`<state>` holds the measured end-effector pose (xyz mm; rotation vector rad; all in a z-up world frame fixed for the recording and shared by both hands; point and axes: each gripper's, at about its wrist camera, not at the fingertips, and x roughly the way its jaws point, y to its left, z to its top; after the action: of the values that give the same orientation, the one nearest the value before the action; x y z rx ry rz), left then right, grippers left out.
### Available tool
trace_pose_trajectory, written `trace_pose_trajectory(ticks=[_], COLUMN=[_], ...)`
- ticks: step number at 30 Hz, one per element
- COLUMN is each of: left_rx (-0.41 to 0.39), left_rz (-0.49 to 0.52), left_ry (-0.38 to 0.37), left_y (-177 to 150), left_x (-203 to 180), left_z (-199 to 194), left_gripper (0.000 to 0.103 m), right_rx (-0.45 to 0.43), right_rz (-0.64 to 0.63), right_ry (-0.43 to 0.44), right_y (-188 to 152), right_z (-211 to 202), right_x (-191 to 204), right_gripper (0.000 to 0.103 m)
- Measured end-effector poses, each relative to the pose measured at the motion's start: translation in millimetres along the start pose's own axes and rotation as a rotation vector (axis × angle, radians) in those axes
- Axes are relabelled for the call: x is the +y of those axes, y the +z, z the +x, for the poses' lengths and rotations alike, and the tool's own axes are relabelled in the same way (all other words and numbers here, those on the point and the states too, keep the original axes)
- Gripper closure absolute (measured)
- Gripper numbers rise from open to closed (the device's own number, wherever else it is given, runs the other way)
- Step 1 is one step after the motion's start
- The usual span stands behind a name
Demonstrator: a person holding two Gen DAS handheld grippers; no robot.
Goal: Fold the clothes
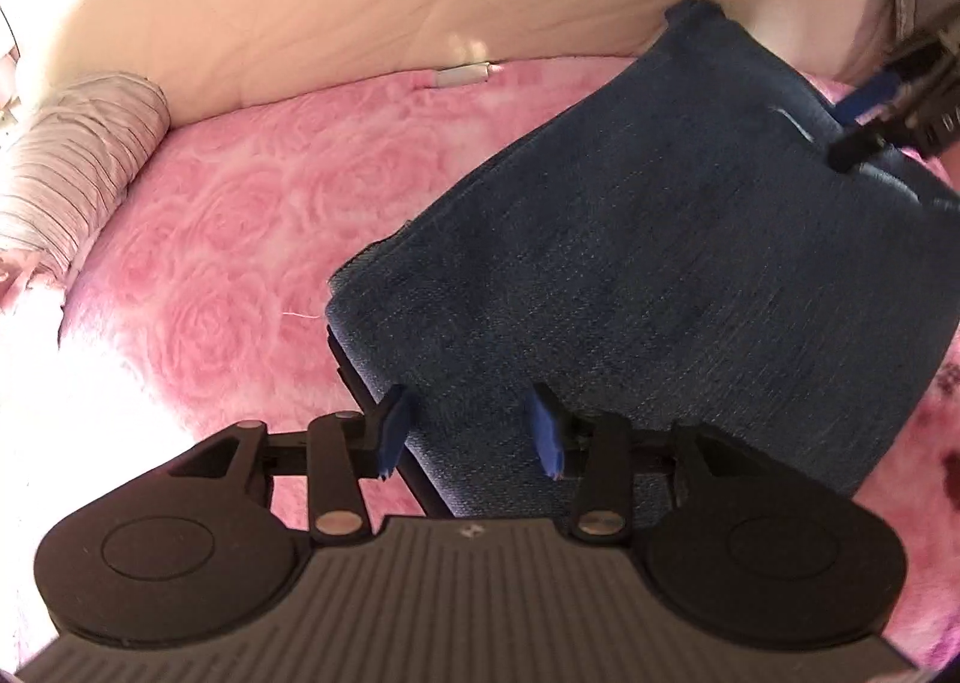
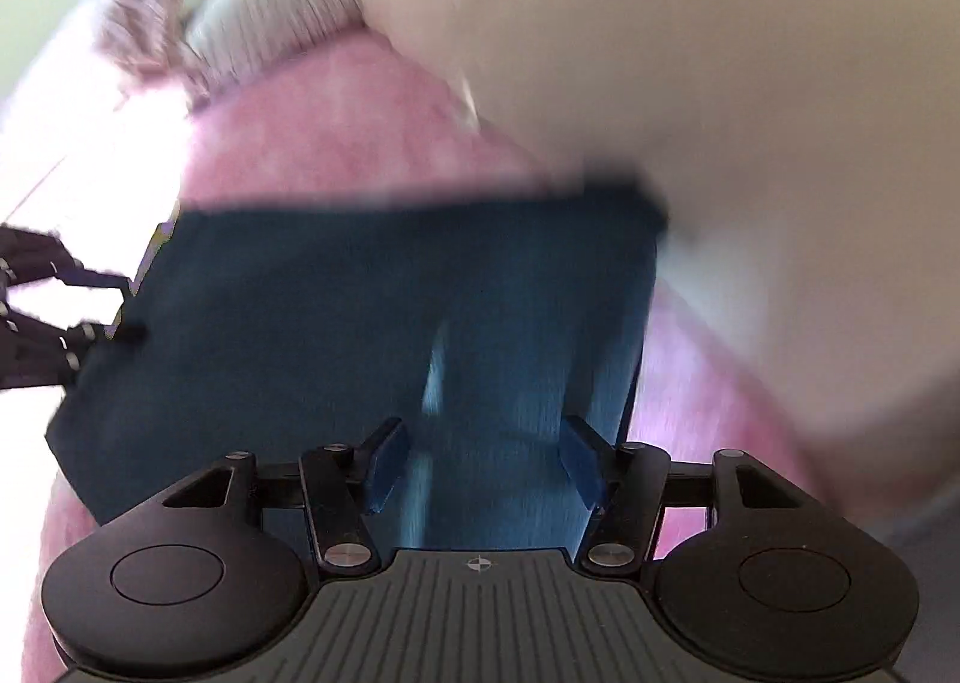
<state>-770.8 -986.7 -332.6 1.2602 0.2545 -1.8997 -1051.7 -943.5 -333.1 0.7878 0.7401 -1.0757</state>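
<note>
Folded denim garment (image 1: 660,239) lying flat on pink rose-pattern blanket (image 1: 228,239), your left gripper (image 1: 474,431) jaws parted over its near edge, gripping nothing, your right gripper (image 2: 480,464) spread wide, denim between, pads clear.

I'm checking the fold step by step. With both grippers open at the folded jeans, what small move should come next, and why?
Probably lift both grippers clear. The jeans already lie folded on the pink blanket, and the left gripper and right gripper both stand open with no cloth pinched, so there is nothing left to hold.
</note>
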Motion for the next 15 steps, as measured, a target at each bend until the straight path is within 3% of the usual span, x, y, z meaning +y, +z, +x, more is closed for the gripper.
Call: trace_pose_trajectory(ticks=[7,11,15], left_rx=[0.004,0.031,0.022], left_rz=[-0.040,-0.010,-0.036], left_ry=[0.002,-0.007,0.023], left_y=[-28,-47,-42], left_x=[-17,-39,-41], left_z=[-57,-50,-54], left_gripper=[0.061,0.064,0.064], right_rx=[-0.062,0.014,-0.005], right_rz=[0.008,0.001,-0.004], right_ry=[0.010,0.006,-0.031], right_y=[-32,-59,-59], right_z=[-52,-41,-45], right_x=[23,39,46], right_gripper=[0.043,0.043,0.043])
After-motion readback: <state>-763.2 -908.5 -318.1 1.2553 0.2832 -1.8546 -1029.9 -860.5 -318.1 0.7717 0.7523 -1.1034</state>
